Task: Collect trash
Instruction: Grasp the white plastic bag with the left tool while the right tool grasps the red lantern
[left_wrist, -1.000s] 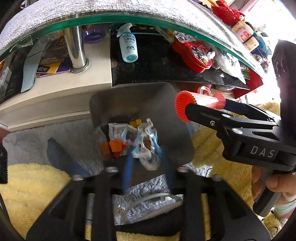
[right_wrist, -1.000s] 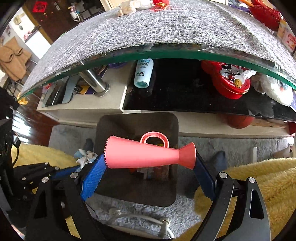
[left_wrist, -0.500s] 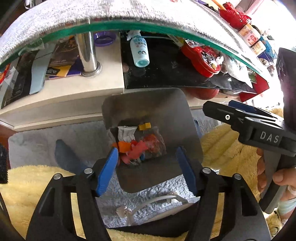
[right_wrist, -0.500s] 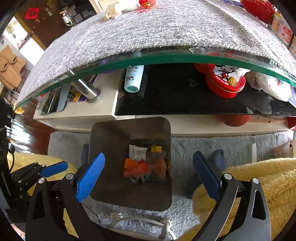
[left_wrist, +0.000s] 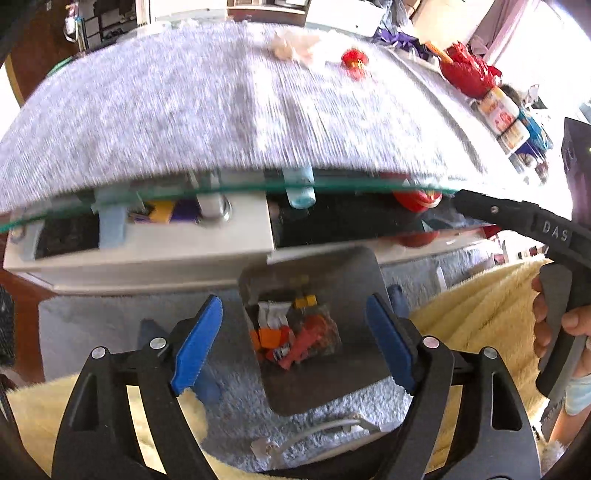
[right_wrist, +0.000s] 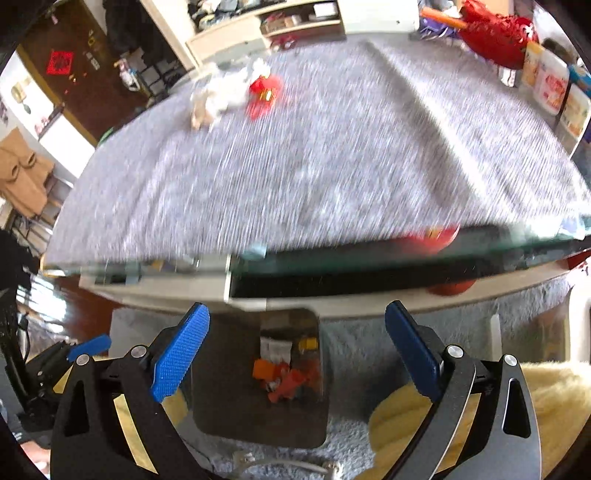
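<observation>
Crumpled white tissue trash (right_wrist: 229, 92) lay at the upper left of the right-wrist frame, on the grey woven tablecloth (right_wrist: 332, 155). Both the left gripper (left_wrist: 295, 347) and right gripper (right_wrist: 295, 350) hung spread wide, empty, above the dark square bin (left_wrist: 347, 280).

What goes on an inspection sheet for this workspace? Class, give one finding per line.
Surface: grey mat covering a glass-edged table.
Job's things: dark bin on the floor holding wrappers; crumpled tissue and a red item lie on the mat.
Clutter: tubs and red decoration at the table's far right; bottle on the lower shelf.
Grippers: left gripper and right gripper both open, empty.
Cables: white cable beside the bin.
Surroundings: grey rug, yellow blanket.
</observation>
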